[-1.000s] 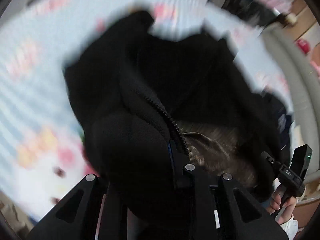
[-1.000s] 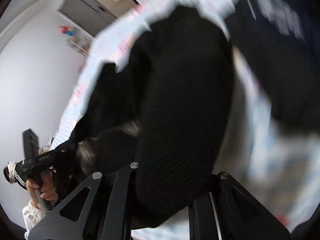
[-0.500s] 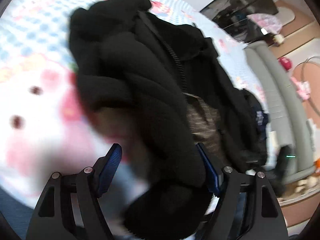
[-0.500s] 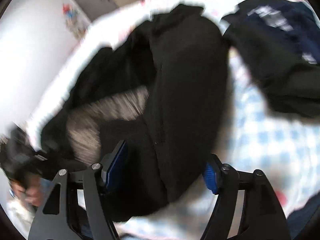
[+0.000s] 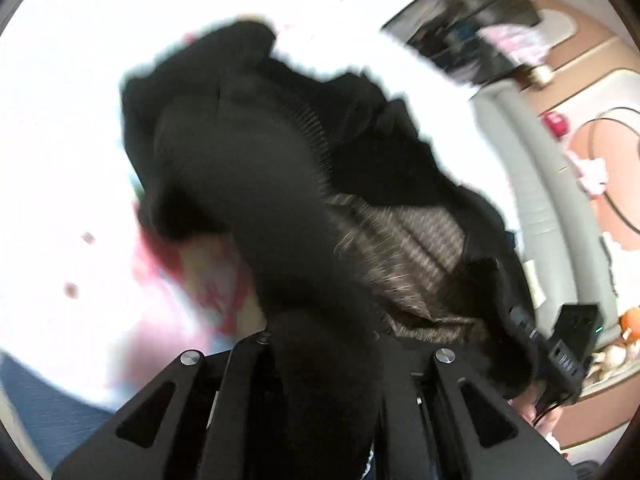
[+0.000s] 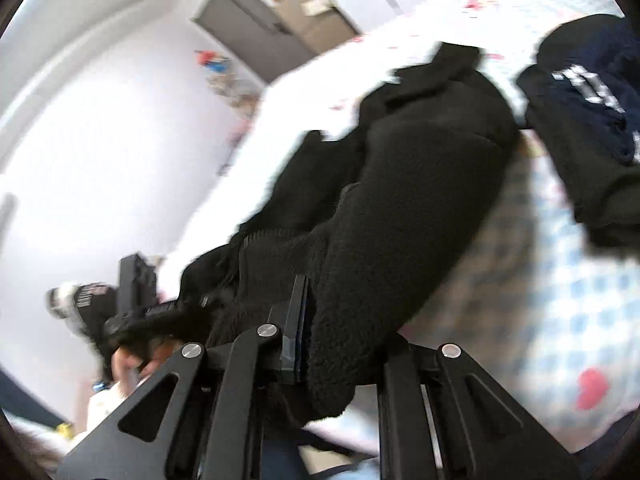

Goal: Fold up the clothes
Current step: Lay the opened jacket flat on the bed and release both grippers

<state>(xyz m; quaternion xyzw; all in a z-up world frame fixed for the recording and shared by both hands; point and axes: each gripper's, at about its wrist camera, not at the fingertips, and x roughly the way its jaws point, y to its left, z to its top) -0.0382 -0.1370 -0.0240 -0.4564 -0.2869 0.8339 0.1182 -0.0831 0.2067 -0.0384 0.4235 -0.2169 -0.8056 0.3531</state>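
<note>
**Fleece jacket regripped and lifted off the bed**

Half a second ago both sets of jaws stood wide apart; now each clamps fabric again. The left gripper (image 5: 324, 360) pinches one edge of the black zip-front fleece jacket (image 5: 256, 184); the right gripper (image 6: 340, 344) pinches the other. The jacket hangs between them over the pale checked bedsheet (image 6: 580, 304), its length running straight away from both, neither hand nearer.

Matt, nubbly black fleece jacket (image 6: 400, 200) (brown woven lining (image 5: 408, 256)) on smooth printed cotton sheet (image 6: 560, 288).
</note>
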